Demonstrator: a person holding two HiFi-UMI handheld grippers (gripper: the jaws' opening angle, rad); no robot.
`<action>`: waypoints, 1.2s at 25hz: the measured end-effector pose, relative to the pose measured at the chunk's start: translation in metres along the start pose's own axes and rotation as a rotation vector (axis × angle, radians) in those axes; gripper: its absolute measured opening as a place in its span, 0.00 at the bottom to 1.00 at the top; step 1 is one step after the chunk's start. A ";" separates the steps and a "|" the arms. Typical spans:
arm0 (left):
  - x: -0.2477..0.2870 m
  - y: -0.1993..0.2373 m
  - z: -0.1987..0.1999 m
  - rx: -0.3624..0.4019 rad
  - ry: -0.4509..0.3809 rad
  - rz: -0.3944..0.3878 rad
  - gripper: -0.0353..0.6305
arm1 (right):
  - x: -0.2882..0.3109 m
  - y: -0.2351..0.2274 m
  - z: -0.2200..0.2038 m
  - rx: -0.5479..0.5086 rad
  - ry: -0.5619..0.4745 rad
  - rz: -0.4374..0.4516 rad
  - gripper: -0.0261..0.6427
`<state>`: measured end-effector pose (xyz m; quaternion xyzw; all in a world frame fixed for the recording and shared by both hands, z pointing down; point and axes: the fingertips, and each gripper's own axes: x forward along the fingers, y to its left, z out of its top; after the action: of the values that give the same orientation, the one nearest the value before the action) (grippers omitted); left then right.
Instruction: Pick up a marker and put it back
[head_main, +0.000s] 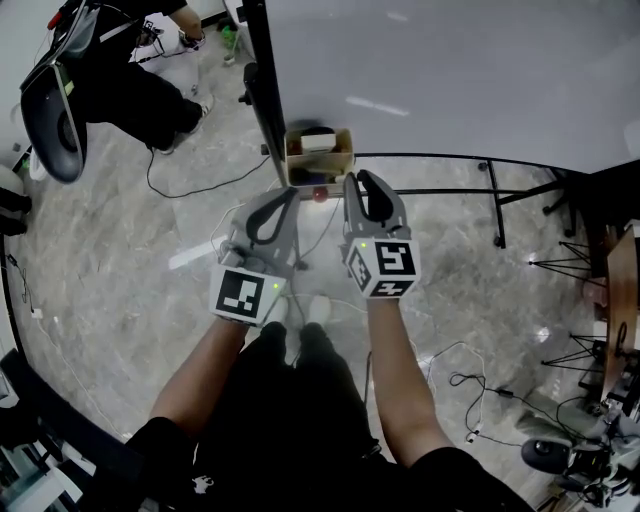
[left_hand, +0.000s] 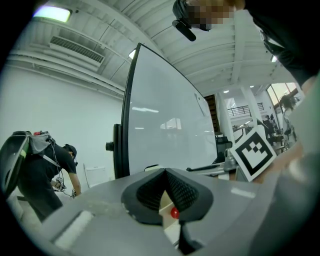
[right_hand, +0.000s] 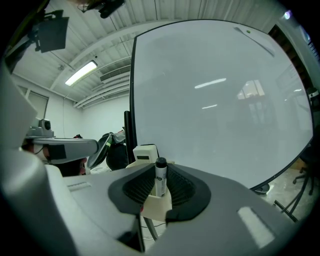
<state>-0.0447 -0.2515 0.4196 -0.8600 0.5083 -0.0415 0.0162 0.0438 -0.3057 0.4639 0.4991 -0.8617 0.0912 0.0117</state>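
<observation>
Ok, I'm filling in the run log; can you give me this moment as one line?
phase: grasping | right gripper: shut on marker, upright in holder | left gripper: shut, empty

Marker (right_hand: 160, 175): the right gripper view shows only the cap and upper barrel. The lower barrel is hidden behind the front wall of the cream holder (right_hand: 157, 209), and the label print is too small to read. Small red round item (left_hand: 174, 213): seen through the loop behind the left gripper's (left_hand: 165, 171) jaws, with its lower part covered by the jaw, so it cannot be identified; in the head view the holder's contents are too small to sort. In the head view the whiteboard (head_main: 450, 70) is cut off by the top and right edges, and the bystander (head_main: 130, 95) at upper left by the top edge.
</observation>
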 end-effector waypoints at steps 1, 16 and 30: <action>-0.001 0.001 0.002 0.002 -0.004 0.002 0.06 | 0.000 0.001 0.002 -0.003 -0.004 0.001 0.15; -0.019 0.004 0.030 0.021 -0.056 -0.004 0.06 | -0.016 0.022 0.052 -0.094 -0.083 0.009 0.15; -0.037 0.007 0.040 0.009 -0.077 -0.026 0.06 | -0.049 0.047 0.088 -0.138 -0.145 0.018 0.15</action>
<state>-0.0652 -0.2229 0.3769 -0.8674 0.4959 -0.0109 0.0389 0.0341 -0.2552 0.3647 0.4946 -0.8689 -0.0045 -0.0174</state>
